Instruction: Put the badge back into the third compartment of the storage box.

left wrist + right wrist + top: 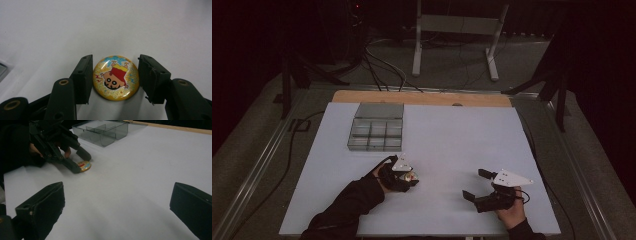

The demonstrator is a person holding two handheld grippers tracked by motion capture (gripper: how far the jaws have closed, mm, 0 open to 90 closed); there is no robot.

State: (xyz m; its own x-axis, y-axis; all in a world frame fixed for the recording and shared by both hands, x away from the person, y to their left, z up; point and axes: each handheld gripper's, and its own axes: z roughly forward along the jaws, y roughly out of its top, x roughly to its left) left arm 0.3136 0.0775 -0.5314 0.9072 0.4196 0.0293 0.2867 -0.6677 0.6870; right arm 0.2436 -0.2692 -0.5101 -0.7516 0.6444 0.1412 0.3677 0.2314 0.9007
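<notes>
Yellow and glittery, the round badge [116,78] with its cartoon figure lies flat on the white surface [452,135], well on my side of the clear compartment box [376,127] and a little to its right. My left tongs [115,75] bracket it, one jaw at each side of its rim: the left jaw looks pressed against the edge, while at the right jaw I see a thin sliver of gap, so I judge the grip as just made or barely made. The badge is not yet lifted.

My right tongs [117,207] stand released, jaws wide apart with nothing but bare surface between them, farther to the right of the box and well apart from the badge.

So I take the work as early: the badge is found and bracketed; lifting it, carrying it to the box and dropping it in a compartment are left, if that is where it goes. The compartments look empty, as far as I can tell.

Count: one badge, one box, two tongs.
</notes>
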